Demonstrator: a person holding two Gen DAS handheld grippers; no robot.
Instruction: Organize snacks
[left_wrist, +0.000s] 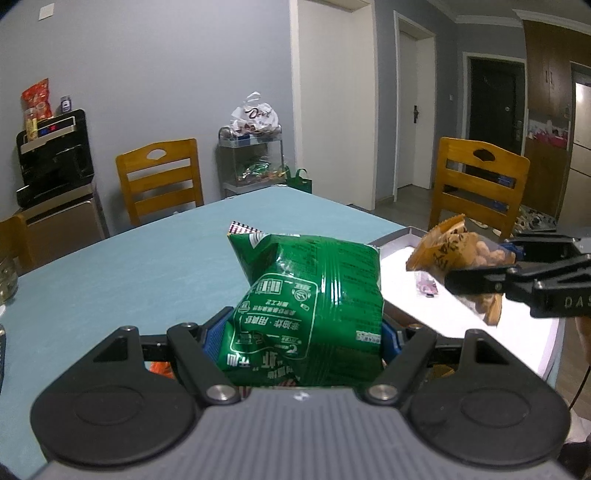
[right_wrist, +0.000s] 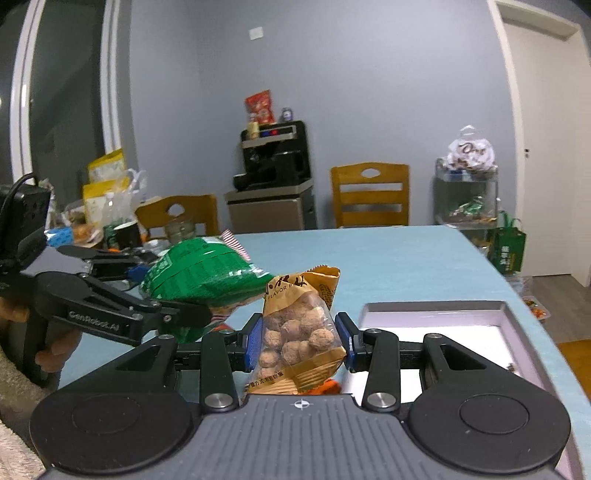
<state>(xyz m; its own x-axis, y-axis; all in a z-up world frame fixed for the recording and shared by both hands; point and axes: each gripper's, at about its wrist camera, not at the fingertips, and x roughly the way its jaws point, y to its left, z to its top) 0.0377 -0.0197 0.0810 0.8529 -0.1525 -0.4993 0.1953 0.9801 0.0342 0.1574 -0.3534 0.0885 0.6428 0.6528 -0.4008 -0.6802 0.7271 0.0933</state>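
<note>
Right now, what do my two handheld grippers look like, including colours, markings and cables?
Both match: black linkage arms with silver pivot bolts, blue ribbed pads and a grey ribbed body. The left gripper bears white "CenRobot.AI" lettering and a black cable at its rear. The right gripper shows partial letters "DAS" and a thin dark cable. A pale fuzzy sleeve shows behind the left one.

Two snack packets are held above the table: one green bag (left_wrist: 306, 306) and one orange packet of round snacks (right_wrist: 299, 332). One shallow tray (right_wrist: 436, 306); two grippers (left_wrist: 301, 339) (right_wrist: 301, 345); three wooden chairs (right_wrist: 370, 195).
</note>
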